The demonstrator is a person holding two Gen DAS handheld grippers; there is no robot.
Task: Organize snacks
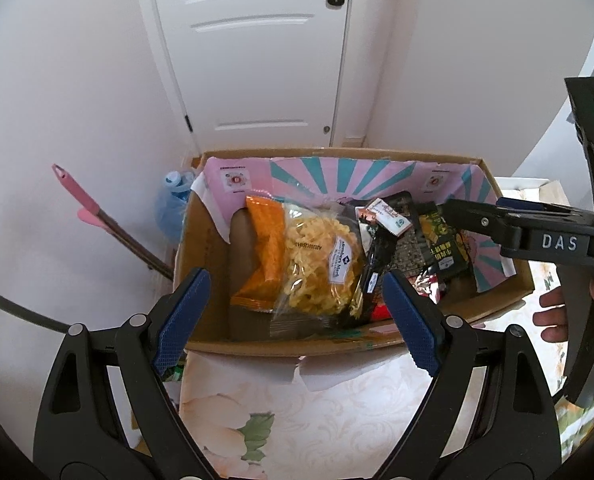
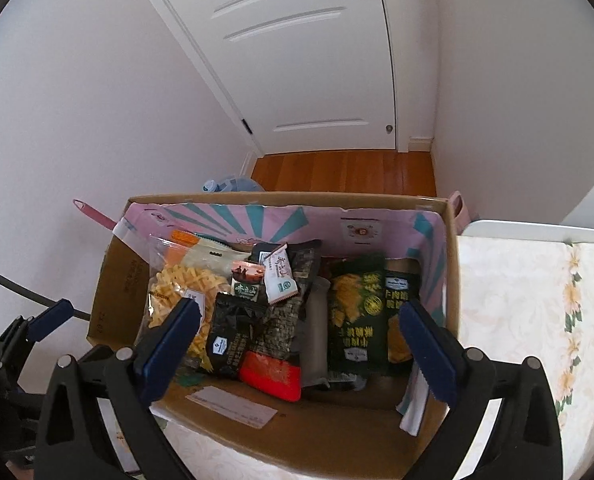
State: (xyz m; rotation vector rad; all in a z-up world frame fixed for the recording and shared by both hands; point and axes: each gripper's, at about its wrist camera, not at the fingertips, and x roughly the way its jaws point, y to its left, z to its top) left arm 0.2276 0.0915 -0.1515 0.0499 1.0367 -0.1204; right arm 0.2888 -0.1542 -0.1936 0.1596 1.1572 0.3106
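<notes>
Floral-clothed table (image 2: 529, 312) by white door (image 1: 257, 40). Cardboard box (image 2: 109, 292) on it, holding snack packets (image 2: 281, 312) upright: yellow crisps, orange pack, dark green bags. Left gripper (image 1: 297, 312) and right gripper (image 2: 309, 344) above box, jaws wide, empty. Judged nearly done; nothing visibly left outside.

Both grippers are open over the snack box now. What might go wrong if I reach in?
The small white packet lies loose on top of the dark bags and may slide off if they are disturbed. The right gripper and left gripper hover over one cardboard box, so they might collide.
</notes>
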